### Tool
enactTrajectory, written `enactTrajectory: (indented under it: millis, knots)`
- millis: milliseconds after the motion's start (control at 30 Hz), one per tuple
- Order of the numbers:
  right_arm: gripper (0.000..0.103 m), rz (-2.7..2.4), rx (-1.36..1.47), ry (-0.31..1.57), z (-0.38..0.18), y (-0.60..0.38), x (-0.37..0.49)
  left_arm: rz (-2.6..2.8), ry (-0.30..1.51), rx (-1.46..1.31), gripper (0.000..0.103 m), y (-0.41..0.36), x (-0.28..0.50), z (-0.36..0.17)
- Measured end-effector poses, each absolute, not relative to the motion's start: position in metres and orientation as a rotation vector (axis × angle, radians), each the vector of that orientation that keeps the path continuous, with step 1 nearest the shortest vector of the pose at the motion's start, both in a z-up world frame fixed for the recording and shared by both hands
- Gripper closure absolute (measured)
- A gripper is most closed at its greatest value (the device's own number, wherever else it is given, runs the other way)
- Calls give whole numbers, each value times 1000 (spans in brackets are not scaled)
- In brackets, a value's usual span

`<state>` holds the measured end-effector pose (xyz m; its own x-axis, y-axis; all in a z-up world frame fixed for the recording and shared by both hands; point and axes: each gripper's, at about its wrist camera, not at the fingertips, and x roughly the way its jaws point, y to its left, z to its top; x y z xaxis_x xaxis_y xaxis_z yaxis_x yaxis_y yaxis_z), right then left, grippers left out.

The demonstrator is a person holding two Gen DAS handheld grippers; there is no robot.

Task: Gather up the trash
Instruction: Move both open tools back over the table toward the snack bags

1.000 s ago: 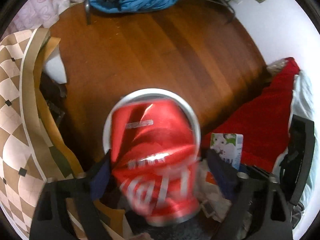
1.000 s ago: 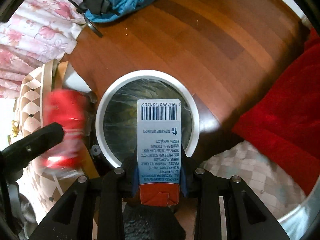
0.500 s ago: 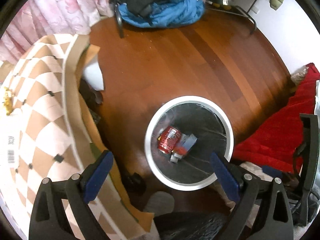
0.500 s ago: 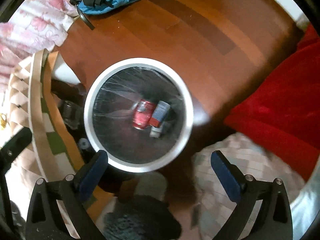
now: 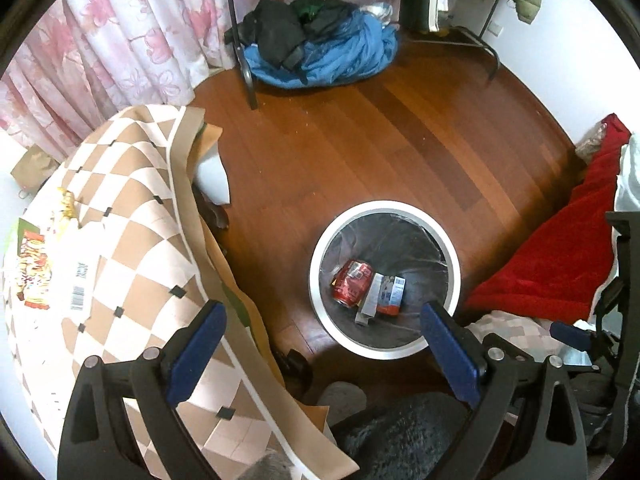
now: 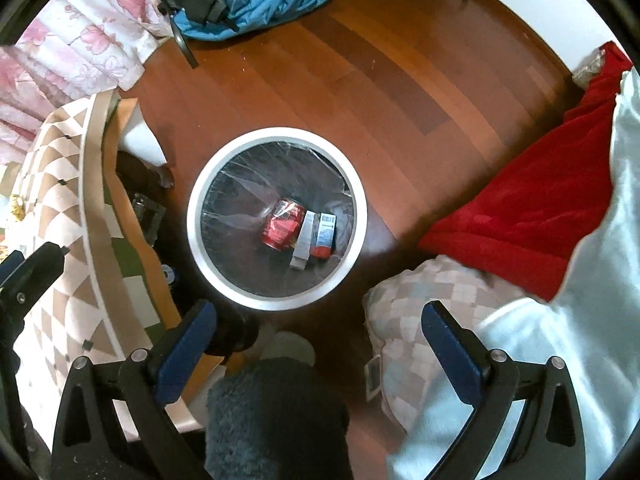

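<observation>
At the bottom of a white-rimmed bin (image 6: 352, 184) lined with a clear bag, a crushed red can (image 6: 282, 229) lies on its side, touching a small carton (image 6: 318, 236) printed with a barcode and an orange-red end. Seen from the left wrist, the same can (image 5: 352, 282) and carton (image 5: 382, 294) rest together low in the bin (image 5: 320, 252), which stands on a brown wooden floor (image 5: 360, 140). Both claws hang above it with nothing between their blue pads: the left gripper (image 5: 324, 354) is spread wide, and the right gripper (image 6: 318, 354) is spread just as wide. Beside the bin on one side sits a table under a brown-and-cream checked cloth (image 5: 132, 216); on the other lies a red blanket (image 6: 532, 208). Farther off, a heap of blue and dark clothes (image 5: 320, 52) lies by pink flowered curtains (image 5: 120, 44).
</observation>
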<state>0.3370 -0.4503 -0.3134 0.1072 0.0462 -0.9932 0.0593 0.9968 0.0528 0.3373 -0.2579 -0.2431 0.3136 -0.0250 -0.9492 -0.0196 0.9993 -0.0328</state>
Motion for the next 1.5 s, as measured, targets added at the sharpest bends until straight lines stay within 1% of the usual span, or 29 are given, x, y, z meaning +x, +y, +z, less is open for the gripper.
enactTrajectory:
  millis: [633, 800, 867, 967, 1067, 1133, 1200, 1333, 1433, 1500]
  knots:
    - [0, 67, 126, 1216, -172, -428, 276, -1, 1053, -62, 4, -235, 272, -139]
    - [0, 144, 173, 1179, -142, -405, 272, 61, 998, -101, 4, -202, 257, -118]
    - [0, 190, 183, 1187, -140, -382, 275, 115, 986, -133, 4, -173, 251, -118]
    - [0, 274, 175, 1223, -153, -330, 284, 242, 999, -138, 4, -120, 241, -132]
    - [0, 392, 188, 1292, -182, -262, 295, 381, 1062, -173, 4, -53, 229, -167]
    - [4, 471, 198, 1344, -207, -207, 305, 471, 1104, -202, 4, -8, 219, -191]
    - [16, 506, 193, 1388, -227, -163, 313, 535, 1138, -232, 4, 26, 211, -210]
    - [16, 515, 156, 1495, -272, -70, 336, 631, 1206, -285, 4, 99, 205, -248]
    - [16, 470, 112, 1529, -298, -27, 352, 641, 1216, -301, 4, 127, 210, -257]
    - [20, 442, 102, 1564, -317, -9, 362, 616, 1212, -322, 5, 139, 212, -260]
